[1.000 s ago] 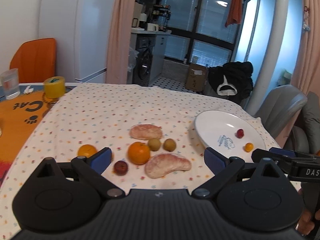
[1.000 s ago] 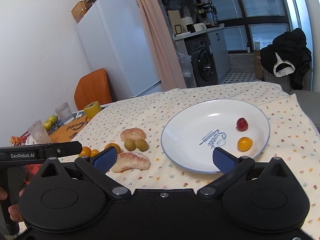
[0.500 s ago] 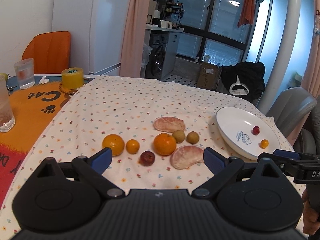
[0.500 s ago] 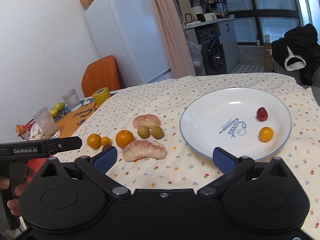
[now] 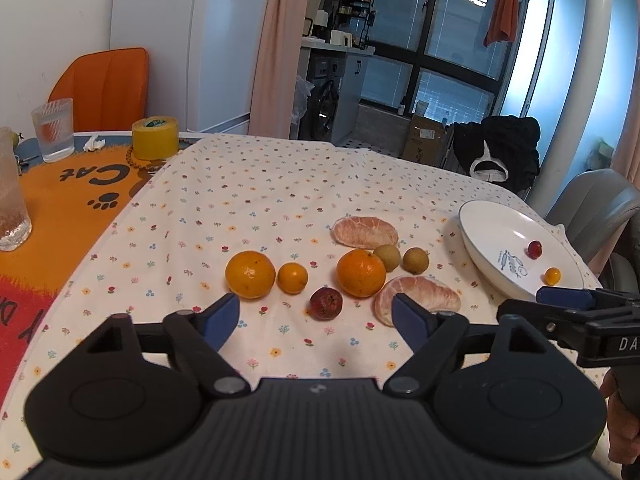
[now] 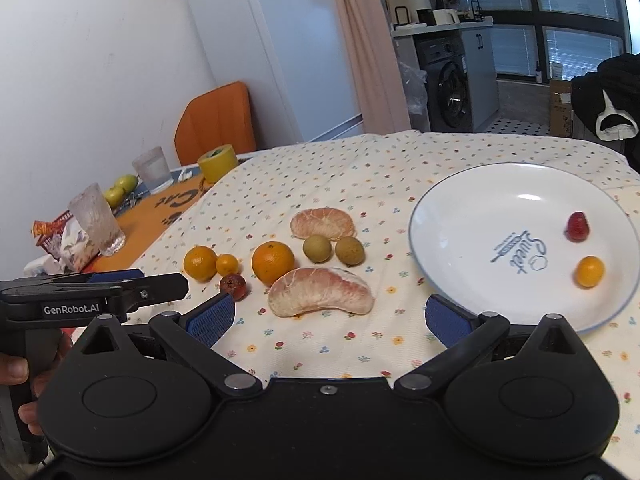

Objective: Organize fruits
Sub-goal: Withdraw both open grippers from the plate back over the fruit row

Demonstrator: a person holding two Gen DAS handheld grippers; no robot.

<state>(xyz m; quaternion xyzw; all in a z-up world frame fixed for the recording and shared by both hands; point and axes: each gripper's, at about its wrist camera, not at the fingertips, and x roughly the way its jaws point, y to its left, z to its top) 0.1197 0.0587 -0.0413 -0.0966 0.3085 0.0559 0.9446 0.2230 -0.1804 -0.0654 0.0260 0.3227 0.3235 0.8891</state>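
Observation:
Fruit lies on the flowered cloth: a large orange [image 5: 250, 274], a small orange [image 5: 293, 278], a middle orange [image 5: 361, 273], a dark red fruit [image 5: 326, 303], two brownish round fruits [image 5: 415, 260], and two peeled pomelo segments [image 5: 424, 295] [image 5: 365, 232]. The white plate [image 6: 472, 240] holds a red fruit [image 6: 578, 227] and a small orange fruit [image 6: 589, 271]. My left gripper [image 5: 316, 318] hangs open just short of the dark red fruit. Open too, my right gripper [image 6: 328, 318] hovers in front of the near pomelo segment [image 6: 321, 292]. Neither holds anything.
An orange cat mat [image 5: 48, 200] lies left, with two glasses [image 5: 53, 129], a yellow tape roll [image 5: 155, 137] and green pears [image 6: 120, 190]. An orange chair [image 5: 104, 84] stands behind, a grey chair [image 5: 592, 204] right. A hand [image 6: 16, 368] grips the left tool.
Both grippers have drawn back and swung left, so more fruit shows. The row of oranges came into the left view. Both stayed open and no fruit moved.

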